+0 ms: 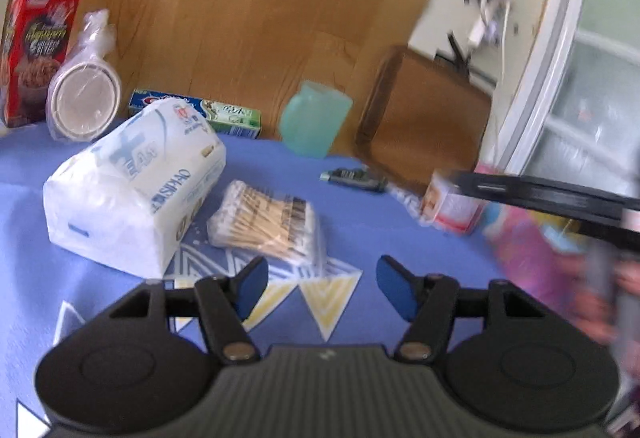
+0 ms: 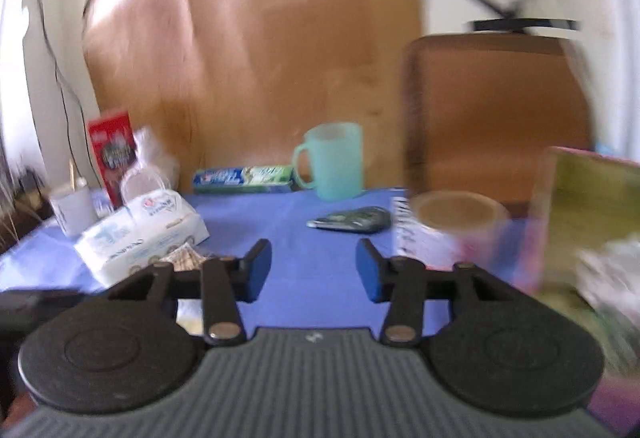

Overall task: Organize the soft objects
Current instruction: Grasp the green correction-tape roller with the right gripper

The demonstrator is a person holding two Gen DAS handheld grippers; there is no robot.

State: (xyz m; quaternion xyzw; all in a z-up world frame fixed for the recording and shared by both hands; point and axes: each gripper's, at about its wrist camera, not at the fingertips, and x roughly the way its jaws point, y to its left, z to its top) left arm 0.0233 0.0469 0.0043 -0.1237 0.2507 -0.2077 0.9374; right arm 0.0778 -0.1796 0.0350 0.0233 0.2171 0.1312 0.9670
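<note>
A white tissue pack lies on the blue tablecloth, left of centre. A clear bag of cotton swabs lies beside it, just ahead of my left gripper, which is open and empty above the cloth. The right gripper shows as a black bar at the right edge of the left wrist view. In the right wrist view my right gripper is open and empty; the tissue pack sits to its left and the swabs peek out behind the left finger.
At the back stand a red box, bagged paper cups, a toothpaste box and a teal mug. A dark small device, a tape roll and a pink box are to the right. A wooden tray leans behind.
</note>
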